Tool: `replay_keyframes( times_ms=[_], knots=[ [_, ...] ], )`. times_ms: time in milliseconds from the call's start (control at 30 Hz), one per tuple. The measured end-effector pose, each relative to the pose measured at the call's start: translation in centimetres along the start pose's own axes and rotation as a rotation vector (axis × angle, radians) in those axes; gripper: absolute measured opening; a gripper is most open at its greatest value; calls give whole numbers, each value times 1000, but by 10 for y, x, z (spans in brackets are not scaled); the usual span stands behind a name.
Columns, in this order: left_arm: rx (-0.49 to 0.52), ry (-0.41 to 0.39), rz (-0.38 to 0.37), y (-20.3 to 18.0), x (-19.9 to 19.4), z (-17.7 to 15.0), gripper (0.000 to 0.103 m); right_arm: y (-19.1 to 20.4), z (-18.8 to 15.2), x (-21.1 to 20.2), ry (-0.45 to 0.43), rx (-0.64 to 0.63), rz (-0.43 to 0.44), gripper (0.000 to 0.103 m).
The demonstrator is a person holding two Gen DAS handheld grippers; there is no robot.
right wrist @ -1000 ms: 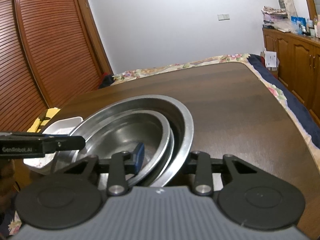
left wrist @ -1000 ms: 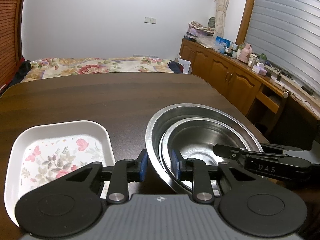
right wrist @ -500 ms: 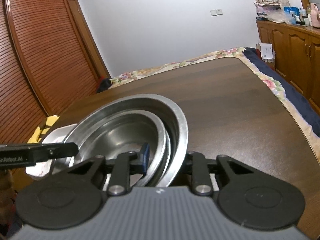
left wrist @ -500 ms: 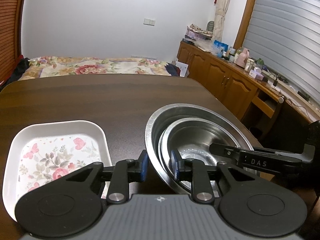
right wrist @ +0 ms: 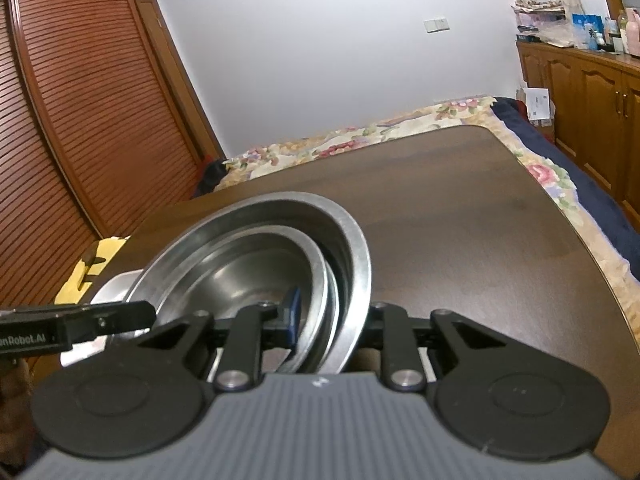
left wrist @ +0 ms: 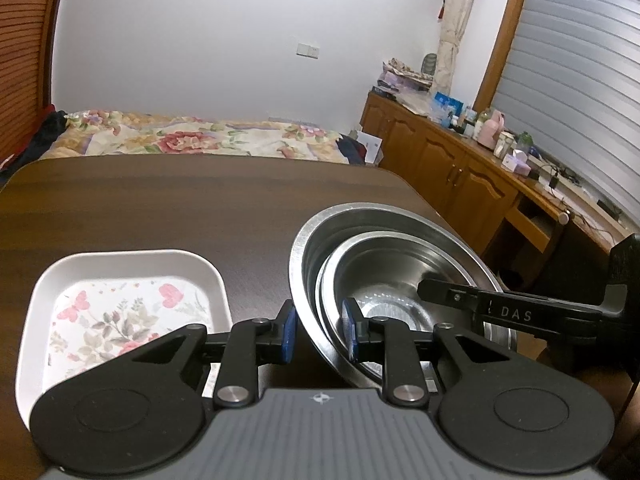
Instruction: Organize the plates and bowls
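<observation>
Left gripper (left wrist: 318,334): jaws straddle the near rims of both nested bowls, one pad outside, one inside; gap visible, so clamping cannot be told.
Right gripper (right wrist: 332,318): straddles the opposite rims likewise; outer pad hidden, grip cannot be told.
Small bowl (left wrist: 384,276): steel, nested off-centre inside the big bowl (left wrist: 360,216), on the table (left wrist: 160,200).
Tray (left wrist: 120,256): white, floral, just left of the bowls, apart.
Handling: likely light, rigid, slippery steel; the inner bowl may slide or clatter if tilted.
Hold: probably pinching both rims together, on opposite sides, keeps the pair level.
Beyond: bed (left wrist: 192,140), cabinets (left wrist: 460,168).
</observation>
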State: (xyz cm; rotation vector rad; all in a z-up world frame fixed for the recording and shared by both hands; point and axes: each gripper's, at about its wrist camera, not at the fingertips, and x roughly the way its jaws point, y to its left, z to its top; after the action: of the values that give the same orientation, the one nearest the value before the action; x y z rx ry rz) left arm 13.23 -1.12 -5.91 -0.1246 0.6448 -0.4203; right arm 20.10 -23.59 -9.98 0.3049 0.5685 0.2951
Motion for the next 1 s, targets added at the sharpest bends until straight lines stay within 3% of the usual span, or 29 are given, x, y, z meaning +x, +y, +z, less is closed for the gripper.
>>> replay_keyframes(
  times_ms=[500,1000],
  knots=[
    [-34,-57,48,26,-36,10,26,33,14,11,9,-19,73,24],
    [-97,-100,145,72,-74,11,26,87,21,34,52,-104,158,24]
  ],
)
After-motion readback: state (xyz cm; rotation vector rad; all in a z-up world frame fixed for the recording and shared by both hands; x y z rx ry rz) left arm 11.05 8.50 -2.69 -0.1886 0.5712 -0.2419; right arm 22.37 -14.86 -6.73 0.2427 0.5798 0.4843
